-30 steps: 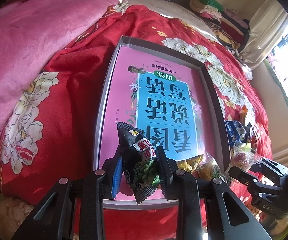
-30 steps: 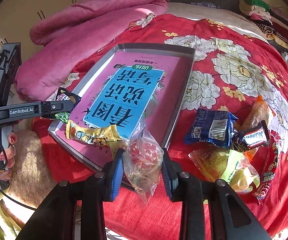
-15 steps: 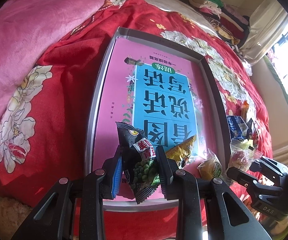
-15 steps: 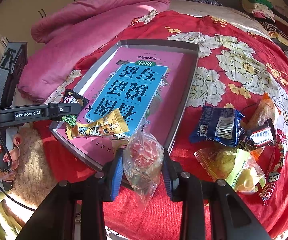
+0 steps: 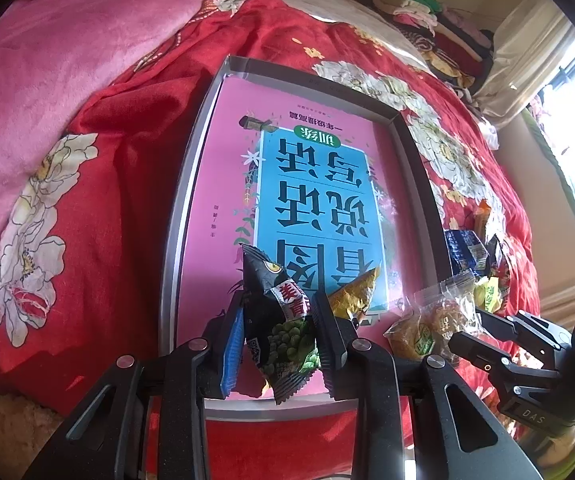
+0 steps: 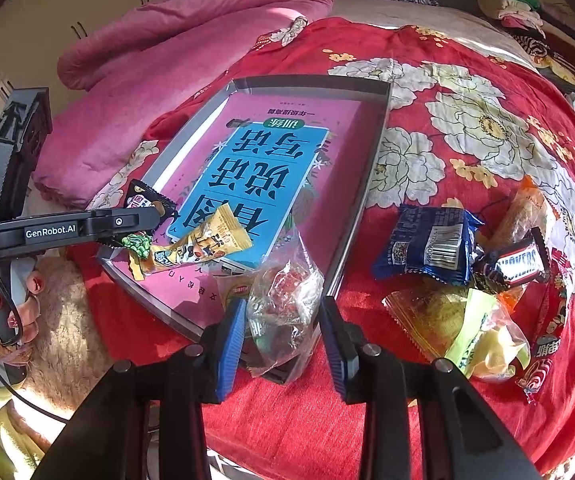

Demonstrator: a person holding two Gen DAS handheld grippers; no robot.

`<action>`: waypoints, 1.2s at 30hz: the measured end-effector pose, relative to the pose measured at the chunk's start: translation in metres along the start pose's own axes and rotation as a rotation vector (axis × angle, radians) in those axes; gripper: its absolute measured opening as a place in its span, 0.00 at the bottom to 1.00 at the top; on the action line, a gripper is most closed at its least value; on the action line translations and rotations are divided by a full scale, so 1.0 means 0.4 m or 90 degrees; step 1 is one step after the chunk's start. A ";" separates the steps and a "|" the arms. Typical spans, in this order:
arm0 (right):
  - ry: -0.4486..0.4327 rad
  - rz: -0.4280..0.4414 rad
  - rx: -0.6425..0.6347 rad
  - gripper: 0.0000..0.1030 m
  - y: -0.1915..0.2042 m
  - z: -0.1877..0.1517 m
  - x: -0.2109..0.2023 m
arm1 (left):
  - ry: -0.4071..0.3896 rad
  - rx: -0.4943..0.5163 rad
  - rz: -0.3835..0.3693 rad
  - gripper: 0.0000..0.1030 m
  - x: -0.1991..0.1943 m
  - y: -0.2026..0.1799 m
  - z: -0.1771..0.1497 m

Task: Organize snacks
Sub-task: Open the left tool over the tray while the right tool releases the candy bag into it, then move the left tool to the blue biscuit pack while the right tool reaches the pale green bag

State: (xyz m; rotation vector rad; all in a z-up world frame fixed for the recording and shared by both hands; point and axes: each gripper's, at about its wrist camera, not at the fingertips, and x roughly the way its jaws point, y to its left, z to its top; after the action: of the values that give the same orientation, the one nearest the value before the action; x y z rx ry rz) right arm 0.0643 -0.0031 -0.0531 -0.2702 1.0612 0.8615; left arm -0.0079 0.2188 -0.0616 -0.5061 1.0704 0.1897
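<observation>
The green-pea snack packet (image 5: 283, 332), black with a cartoon eye at its top and green peas printed low down, stands upright, pinched by the left gripper (image 5: 277, 338) over the near end of the grey tray (image 5: 183, 208). The tray's floor is covered by a pink book with a blue title panel (image 5: 319, 192). A yellow snack stick packet (image 6: 203, 242) lies across the book's near corner, just beside the pea packet. The right gripper (image 6: 283, 332) is pressed on a clear bag with red sweets (image 6: 283, 300) at the tray's near right corner, over its rim. Most of the book's far half is bare, leaving open room inside the raised rim. On the red floral quilt (image 6: 467, 128) right of the tray lie a blue packet (image 6: 427, 248), a Snickers bar (image 6: 519, 266) and a clear yellow-green bag (image 6: 475, 332), close together. A pink blanket (image 6: 175, 32) borders the tray's left.
</observation>
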 end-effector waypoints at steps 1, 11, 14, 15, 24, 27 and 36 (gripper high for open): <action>-0.002 0.000 0.000 0.37 -0.001 0.000 -0.002 | -0.001 0.000 0.001 0.33 -0.001 0.000 0.001; -0.032 0.003 0.004 0.37 -0.006 0.006 -0.033 | -0.012 0.004 0.006 0.45 -0.025 -0.017 0.007; -0.047 0.002 0.005 0.40 -0.011 0.008 -0.048 | -0.017 0.005 0.007 0.49 -0.037 -0.026 0.013; -0.052 0.002 0.006 0.41 -0.014 0.009 -0.054 | -0.019 0.007 0.010 0.51 -0.040 -0.030 0.015; -0.096 -0.010 0.023 0.47 -0.046 0.013 -0.097 | -0.035 0.026 0.006 0.61 -0.068 -0.086 0.030; -0.107 -0.018 0.027 0.47 -0.057 0.015 -0.109 | -0.037 0.034 0.002 0.62 -0.073 -0.109 0.035; -0.134 -0.045 0.050 0.51 -0.103 0.007 -0.149 | -0.037 0.065 -0.006 0.66 -0.070 -0.184 0.050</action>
State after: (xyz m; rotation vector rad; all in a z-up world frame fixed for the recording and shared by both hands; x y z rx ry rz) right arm 0.0839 -0.0576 -0.0093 -0.1466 0.8818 0.7652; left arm 0.0229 0.1669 -0.0073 -0.4111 1.0155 0.1394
